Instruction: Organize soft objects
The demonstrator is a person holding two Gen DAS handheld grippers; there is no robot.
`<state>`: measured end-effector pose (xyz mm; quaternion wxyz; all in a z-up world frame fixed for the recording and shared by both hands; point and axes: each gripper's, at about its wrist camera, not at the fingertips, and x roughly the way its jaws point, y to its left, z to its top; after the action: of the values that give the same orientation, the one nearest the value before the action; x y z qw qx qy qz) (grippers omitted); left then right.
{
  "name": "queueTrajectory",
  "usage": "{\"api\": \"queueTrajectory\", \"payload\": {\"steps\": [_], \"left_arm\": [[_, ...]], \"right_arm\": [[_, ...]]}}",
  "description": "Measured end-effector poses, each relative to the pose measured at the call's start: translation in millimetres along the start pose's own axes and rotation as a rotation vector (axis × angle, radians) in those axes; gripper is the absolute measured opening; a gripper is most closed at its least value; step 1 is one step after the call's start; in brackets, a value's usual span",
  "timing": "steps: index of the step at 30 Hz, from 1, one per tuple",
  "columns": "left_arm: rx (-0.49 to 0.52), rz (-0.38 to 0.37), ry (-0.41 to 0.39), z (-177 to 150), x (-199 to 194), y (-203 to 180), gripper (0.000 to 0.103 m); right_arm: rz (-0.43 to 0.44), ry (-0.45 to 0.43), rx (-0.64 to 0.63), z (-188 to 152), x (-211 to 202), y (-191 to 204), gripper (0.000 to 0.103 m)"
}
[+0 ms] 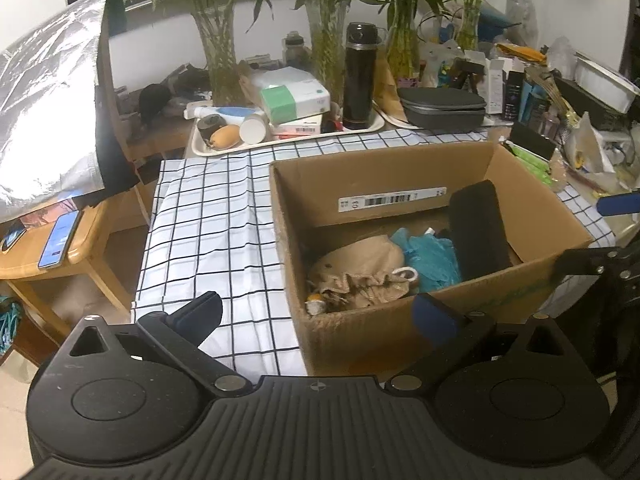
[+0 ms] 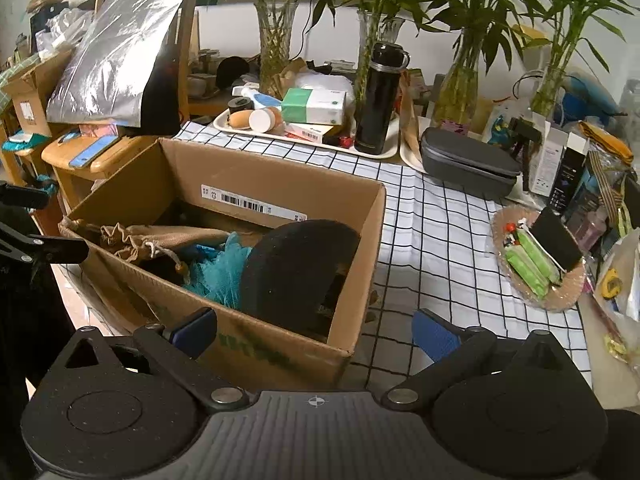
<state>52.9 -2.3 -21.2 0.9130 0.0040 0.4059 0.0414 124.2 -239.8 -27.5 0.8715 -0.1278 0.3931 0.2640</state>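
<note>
An open cardboard box (image 1: pixel 400 184) (image 2: pixel 280 184) stands on the checked tablecloth. Inside lie a tan drawstring bag (image 1: pixel 360 272) (image 2: pixel 168 238), a teal mesh sponge (image 1: pixel 432 256) (image 2: pixel 224 276) and a black soft pad (image 1: pixel 478 232) (image 2: pixel 296 268) leaning on the right wall. My left gripper (image 1: pixel 320 316) is open and empty, above the box's near left corner. My right gripper (image 2: pixel 316 332) is open and empty, above the box's near right corner.
A tray (image 1: pixel 200 146) (image 2: pixel 224 122) with bottles, boxes and a black flask (image 1: pixel 360 76) (image 2: pixel 378 96) stands behind the box. A grey case (image 1: pixel 444 106) (image 2: pixel 468 164) and vases with plants are at the back. A woven plate (image 2: pixel 536 256) with green packets is right. A phone (image 1: pixel 60 238) lies on a wooden stool left.
</note>
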Motion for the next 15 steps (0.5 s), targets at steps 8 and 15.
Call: {"api": "queueTrajectory", "payload": {"steps": [8,15], "left_arm": [[-0.015,0.028,0.010,-3,0,7,0.103],[-0.031,0.030,0.013,-4,-1,13,0.103]], "right_arm": [[-0.006,-0.012,0.057,1,-3,-7,0.103],[0.007,-0.020,0.073,3,-4,-8,0.103]]}}
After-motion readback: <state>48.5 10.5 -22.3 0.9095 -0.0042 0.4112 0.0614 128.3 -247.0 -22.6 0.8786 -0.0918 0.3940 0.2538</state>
